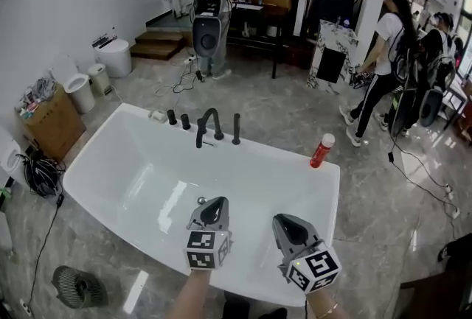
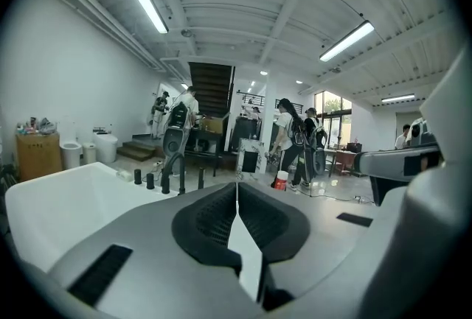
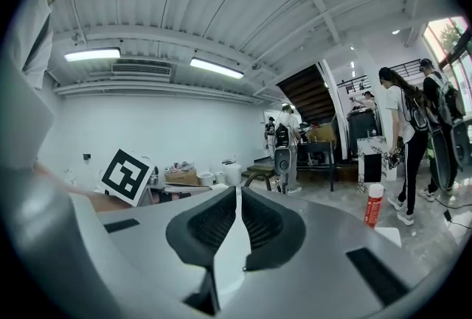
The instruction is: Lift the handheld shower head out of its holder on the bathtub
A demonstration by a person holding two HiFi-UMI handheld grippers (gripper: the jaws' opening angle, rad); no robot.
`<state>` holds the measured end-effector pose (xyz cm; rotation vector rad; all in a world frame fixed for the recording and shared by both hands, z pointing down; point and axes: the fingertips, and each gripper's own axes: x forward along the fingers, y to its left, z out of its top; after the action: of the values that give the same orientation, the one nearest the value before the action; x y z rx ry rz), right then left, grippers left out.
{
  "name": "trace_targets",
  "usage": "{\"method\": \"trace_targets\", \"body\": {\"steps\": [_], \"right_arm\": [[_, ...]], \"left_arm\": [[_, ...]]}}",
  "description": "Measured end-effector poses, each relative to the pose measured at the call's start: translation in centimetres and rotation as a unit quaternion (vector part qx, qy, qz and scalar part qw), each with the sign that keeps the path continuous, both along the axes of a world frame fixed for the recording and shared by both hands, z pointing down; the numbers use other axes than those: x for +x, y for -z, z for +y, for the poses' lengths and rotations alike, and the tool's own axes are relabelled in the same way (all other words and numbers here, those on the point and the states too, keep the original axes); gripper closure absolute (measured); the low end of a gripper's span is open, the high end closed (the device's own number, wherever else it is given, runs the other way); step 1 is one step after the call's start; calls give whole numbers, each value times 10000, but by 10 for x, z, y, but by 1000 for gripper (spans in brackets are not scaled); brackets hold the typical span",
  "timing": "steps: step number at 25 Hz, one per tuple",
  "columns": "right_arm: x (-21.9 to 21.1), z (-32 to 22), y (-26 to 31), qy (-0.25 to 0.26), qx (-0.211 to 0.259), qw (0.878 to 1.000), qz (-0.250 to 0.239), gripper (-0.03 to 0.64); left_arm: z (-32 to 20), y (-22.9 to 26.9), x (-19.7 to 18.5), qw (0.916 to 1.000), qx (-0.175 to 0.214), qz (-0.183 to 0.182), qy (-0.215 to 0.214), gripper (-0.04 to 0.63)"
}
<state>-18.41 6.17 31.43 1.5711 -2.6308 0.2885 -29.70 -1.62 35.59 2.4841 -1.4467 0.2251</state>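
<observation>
Left claw (image 1: 214, 202) and right claw (image 1: 285, 222) closed, empty. Shower head (image 1: 236, 129) upright on bathtub (image 1: 110, 142) rim: probably rigid, slick; grab mid-shaft.

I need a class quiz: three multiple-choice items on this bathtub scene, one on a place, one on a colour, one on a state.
1. Where does the bottle stand?
A. on the tub's rim
B. on the floor
C. inside the tub

2. What colour is the faucet?
A. gold
B. black
C. white

3. How do the left gripper's jaws stand?
A. wide apart
B. clamped on the bottle
C. together, nothing between

Answers:
1 A: it stands on the rim's far right corner.
2 B: it shows dark against the white tub.
3 C: the left gripper view shows them meeting, empty.
</observation>
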Motion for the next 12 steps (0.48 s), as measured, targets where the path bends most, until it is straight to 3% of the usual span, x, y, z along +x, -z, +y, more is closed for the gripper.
{"method": "trace_targets", "body": {"steps": [12], "right_arm": [[28,-40,-10,39,-223,9997,128,586]], "left_arm": [[-58,-13,11,9998,-2,62,166,572]]}}
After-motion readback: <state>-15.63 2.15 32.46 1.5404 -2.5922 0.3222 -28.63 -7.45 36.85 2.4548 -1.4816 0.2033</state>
